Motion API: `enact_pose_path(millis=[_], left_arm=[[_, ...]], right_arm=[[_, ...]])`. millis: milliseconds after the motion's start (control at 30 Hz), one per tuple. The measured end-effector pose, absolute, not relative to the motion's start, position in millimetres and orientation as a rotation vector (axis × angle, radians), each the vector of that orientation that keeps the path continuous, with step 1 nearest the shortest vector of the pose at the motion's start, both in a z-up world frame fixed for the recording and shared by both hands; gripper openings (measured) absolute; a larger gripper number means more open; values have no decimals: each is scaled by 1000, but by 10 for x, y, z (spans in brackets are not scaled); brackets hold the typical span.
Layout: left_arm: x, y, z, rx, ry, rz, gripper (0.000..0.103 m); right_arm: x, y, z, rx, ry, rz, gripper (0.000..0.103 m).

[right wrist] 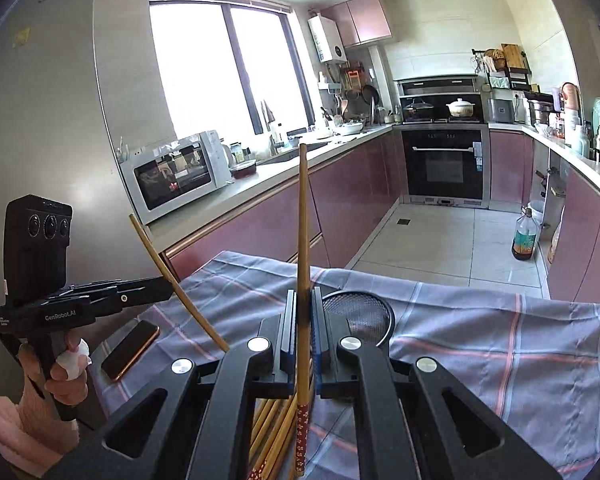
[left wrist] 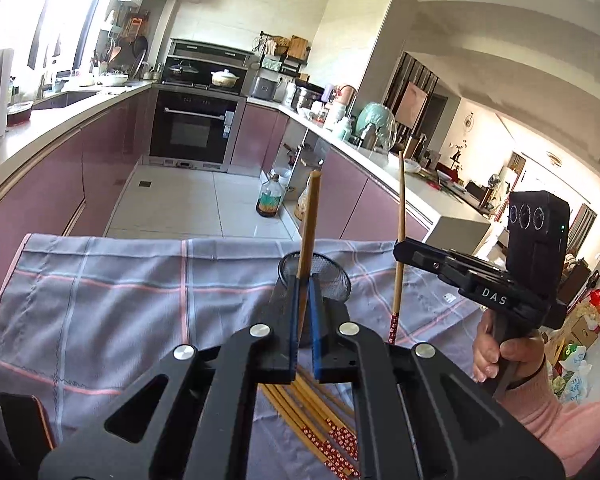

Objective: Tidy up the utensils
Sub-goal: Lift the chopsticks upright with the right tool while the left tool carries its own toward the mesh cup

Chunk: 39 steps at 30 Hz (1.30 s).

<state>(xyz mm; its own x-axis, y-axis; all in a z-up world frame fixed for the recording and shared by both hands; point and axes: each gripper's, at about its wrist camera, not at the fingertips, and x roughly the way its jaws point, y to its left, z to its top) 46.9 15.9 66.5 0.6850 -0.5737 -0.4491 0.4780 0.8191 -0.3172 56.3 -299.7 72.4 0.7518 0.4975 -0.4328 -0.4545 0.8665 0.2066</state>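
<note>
My left gripper (left wrist: pixel 304 284) is shut on a wooden chopstick (left wrist: pixel 310 220) that stands upright between its blue pads. My right gripper (right wrist: pixel 305 300) is shut on another chopstick (right wrist: pixel 303 216) with a red patterned end, also upright. Each gripper shows in the other's view: the right one (left wrist: pixel 400 250) holding its chopstick (left wrist: pixel 401 216), the left one (right wrist: pixel 168 284) holding its chopstick (right wrist: pixel 172 276). A black mesh holder (left wrist: pixel 320 276) stands on the checked cloth just beyond my left gripper and also shows in the right wrist view (right wrist: pixel 360 318). Several more chopsticks (left wrist: pixel 320 428) lie on the cloth below both grippers.
A grey checked cloth (right wrist: pixel 500 340) covers the table. A phone (right wrist: pixel 130 350) lies on it at the left. Beyond the table are pink kitchen cabinets (left wrist: pixel 60 184), an oven (left wrist: pixel 196 132), a microwave (right wrist: pixel 176 174) and a bottle (left wrist: pixel 269 202) on the tiled floor.
</note>
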Motion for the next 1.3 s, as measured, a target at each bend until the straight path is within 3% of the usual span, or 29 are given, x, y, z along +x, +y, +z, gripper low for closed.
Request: enact_pose_path(millis=[300, 467, 767, 967, 1033, 1300], left_arm=[[535, 14, 1403, -184, 441, -639, 1], [591, -162, 1503, -165, 456, -647, 1], [1092, -229, 396, -141, 776, -512, 2], [1295, -270, -66, -97, 841, -458, 3], [1376, -269, -178, -78, 846, -431, 13], [1895, -535, -592, 29, 908, -338, 30]], right_arm=[[801, -2972, 1014, 93, 390, 492, 5], [950, -2951, 905, 105, 425, 498, 5], [1031, -3032, 513, 140, 534, 496, 5], [1052, -3086, 501, 169, 541, 494, 5], [1043, -3096, 519, 171, 536, 495, 5], [1019, -3112, 453, 183, 553, 506, 5]])
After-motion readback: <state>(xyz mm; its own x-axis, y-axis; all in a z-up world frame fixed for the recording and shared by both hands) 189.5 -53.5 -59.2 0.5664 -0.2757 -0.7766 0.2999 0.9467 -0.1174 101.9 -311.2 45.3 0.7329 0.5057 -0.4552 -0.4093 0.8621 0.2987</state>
